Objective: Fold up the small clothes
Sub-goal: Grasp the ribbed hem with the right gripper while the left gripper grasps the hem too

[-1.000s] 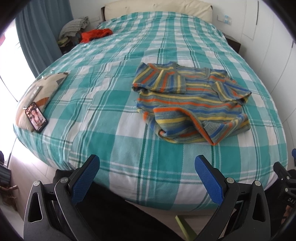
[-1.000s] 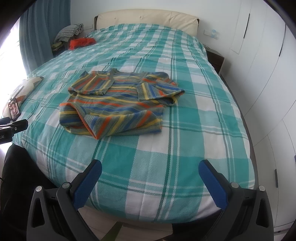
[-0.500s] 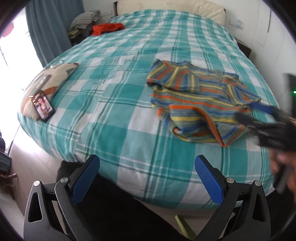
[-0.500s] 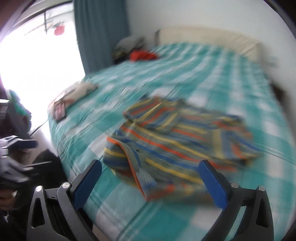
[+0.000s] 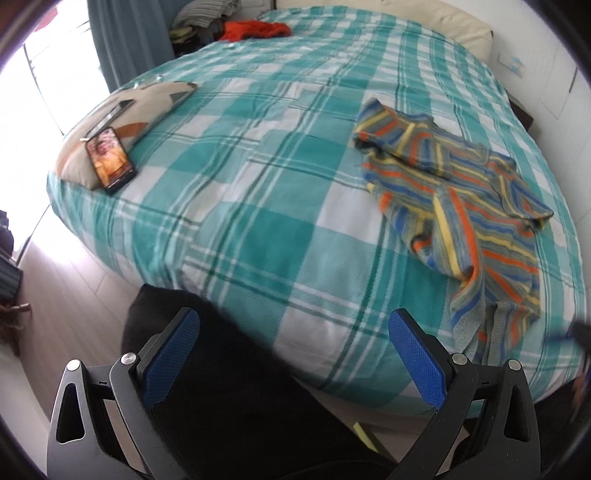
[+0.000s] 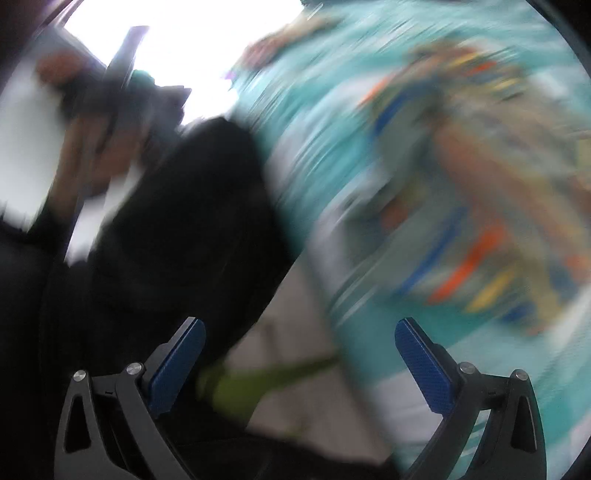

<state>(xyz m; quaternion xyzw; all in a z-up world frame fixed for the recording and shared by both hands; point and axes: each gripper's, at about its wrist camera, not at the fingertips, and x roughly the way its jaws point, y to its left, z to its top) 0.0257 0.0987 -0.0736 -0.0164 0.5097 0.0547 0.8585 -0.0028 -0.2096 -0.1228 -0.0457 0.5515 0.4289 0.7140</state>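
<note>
No writing reads anywhere; both grippers' fingers point(image 5: 415, 356) stand spread and empty near the striped sweater point(image 5: 461, 206).

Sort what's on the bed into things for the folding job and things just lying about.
For the job:
- striped multicolour knit top

Lying about:
- black smartphone with lit screen
- beige cushion
- crumpled orange-red garment

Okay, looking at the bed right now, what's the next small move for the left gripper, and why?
Probably bring the left gripper forward and to its right, toward the near hem of the striped top. It is open and empty, short of the bed's edge, and the top lies rumpled on the checked bedspread with its near part draping toward that edge. The right wrist view is too blurred to plan from.
</note>
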